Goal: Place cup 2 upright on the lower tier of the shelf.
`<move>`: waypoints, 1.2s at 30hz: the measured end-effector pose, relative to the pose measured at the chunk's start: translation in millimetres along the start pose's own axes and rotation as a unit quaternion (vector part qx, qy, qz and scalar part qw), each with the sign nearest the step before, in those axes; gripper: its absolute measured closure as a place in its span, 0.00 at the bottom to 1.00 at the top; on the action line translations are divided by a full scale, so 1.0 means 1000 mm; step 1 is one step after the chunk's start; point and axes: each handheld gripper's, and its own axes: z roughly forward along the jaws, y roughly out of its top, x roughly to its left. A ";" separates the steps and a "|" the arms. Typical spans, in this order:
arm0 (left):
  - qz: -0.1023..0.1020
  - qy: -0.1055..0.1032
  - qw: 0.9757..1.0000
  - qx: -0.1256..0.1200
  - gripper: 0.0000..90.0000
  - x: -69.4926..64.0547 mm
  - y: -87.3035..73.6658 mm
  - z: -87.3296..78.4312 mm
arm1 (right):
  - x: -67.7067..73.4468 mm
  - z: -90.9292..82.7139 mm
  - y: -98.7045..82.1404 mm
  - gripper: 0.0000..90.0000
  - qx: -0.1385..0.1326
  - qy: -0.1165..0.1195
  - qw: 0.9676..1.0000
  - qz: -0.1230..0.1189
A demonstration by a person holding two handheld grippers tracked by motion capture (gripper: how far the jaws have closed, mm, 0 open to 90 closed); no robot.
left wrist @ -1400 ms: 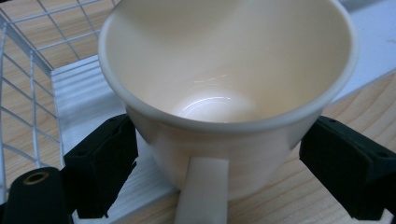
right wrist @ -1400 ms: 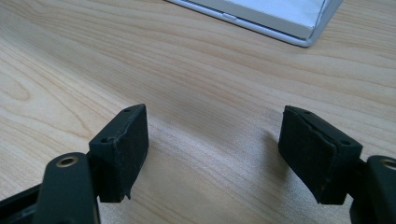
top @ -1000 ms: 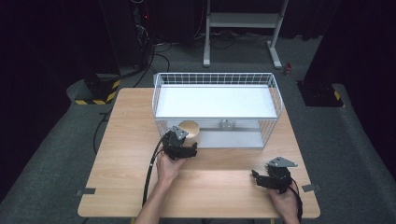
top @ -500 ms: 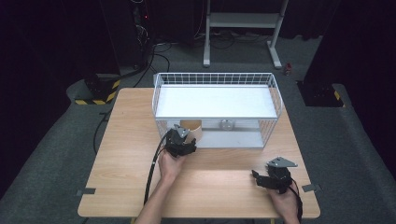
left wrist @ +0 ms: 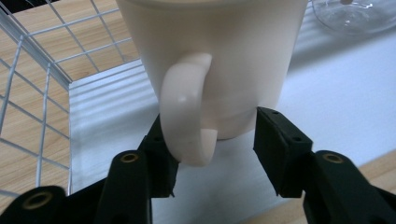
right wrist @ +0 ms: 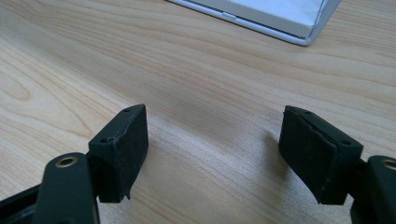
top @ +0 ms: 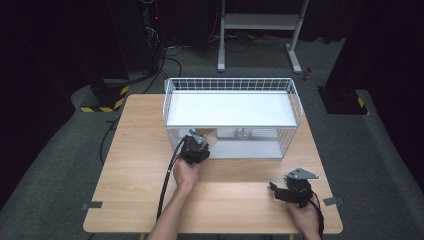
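A: Mug (left wrist: 212,60), cream, upright on the lower shelf of the wire rack (top: 172,107), front-left corner. Left gripper (left wrist: 215,140) has just been closing; the jaws straddle its base and handle, pads likely pressing, contact hard to confirm.

B: Why that low?

A: Probably to clear the handle. The high view barely shows the mug (top: 207,136); the left gripper view shows a glass item (left wrist: 355,14) behind. Right gripper (right wrist: 212,149) rests wide on the table (top: 240,200), holding nothing.

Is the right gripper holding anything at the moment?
No: the right gripper has its jaws apart over the bare wooden table, with nothing between them.
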 end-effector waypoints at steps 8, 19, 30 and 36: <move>-0.002 0.003 1.000 0.004 0.72 0.003 0.004 0.006 | 0.000 0.000 0.000 0.27 0.000 0.000 1.000 0.000; -0.002 -0.011 1.000 0.021 0.81 0.000 0.007 0.018 | 0.001 0.000 0.000 0.27 -0.001 0.007 1.000 -0.009; -0.010 -0.056 0.998 -0.016 0.43 0.003 0.004 0.002 | 0.001 0.000 0.000 0.27 -0.001 0.007 1.000 -0.008; -0.007 -0.076 0.997 -0.020 0.32 0.004 0.003 -0.007 | 0.001 0.000 0.000 0.27 -0.001 0.007 1.000 -0.007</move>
